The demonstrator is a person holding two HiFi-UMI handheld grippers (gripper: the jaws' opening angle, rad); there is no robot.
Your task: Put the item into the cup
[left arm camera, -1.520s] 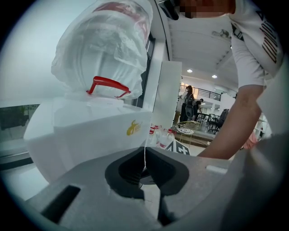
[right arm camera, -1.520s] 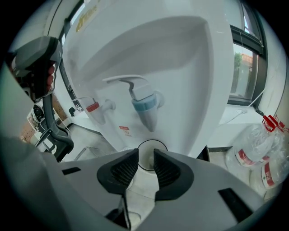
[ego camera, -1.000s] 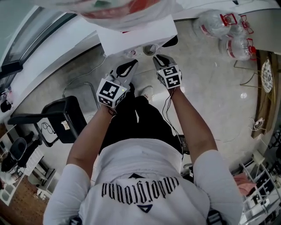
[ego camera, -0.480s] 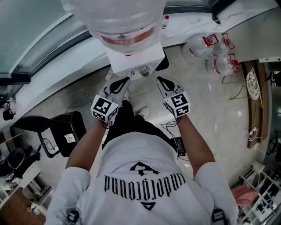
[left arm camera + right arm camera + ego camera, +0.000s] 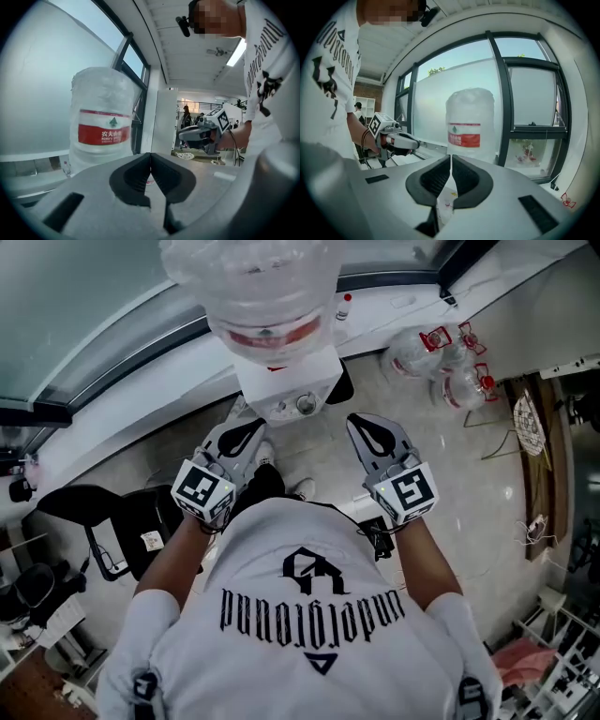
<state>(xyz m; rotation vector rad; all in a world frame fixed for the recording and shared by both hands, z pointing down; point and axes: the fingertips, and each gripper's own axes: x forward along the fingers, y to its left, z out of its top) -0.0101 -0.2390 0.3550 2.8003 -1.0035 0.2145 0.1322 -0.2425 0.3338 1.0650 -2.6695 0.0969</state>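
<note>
Both grippers are closed and grip nothing. The left gripper (image 5: 251, 422) and right gripper (image 5: 360, 418) are level with each other in front of the dispenser (image 5: 281, 382), well apart, both pointing at it. 1 bottle (image 5: 262, 287), clear with a red label, stands upright on the dispenser. 1 small round-rimmed object (image 5: 305, 404), possibly the cup, sits on the dispenser front. The item cannot be made out, so neither its look nor its long axis can be told.
</note>
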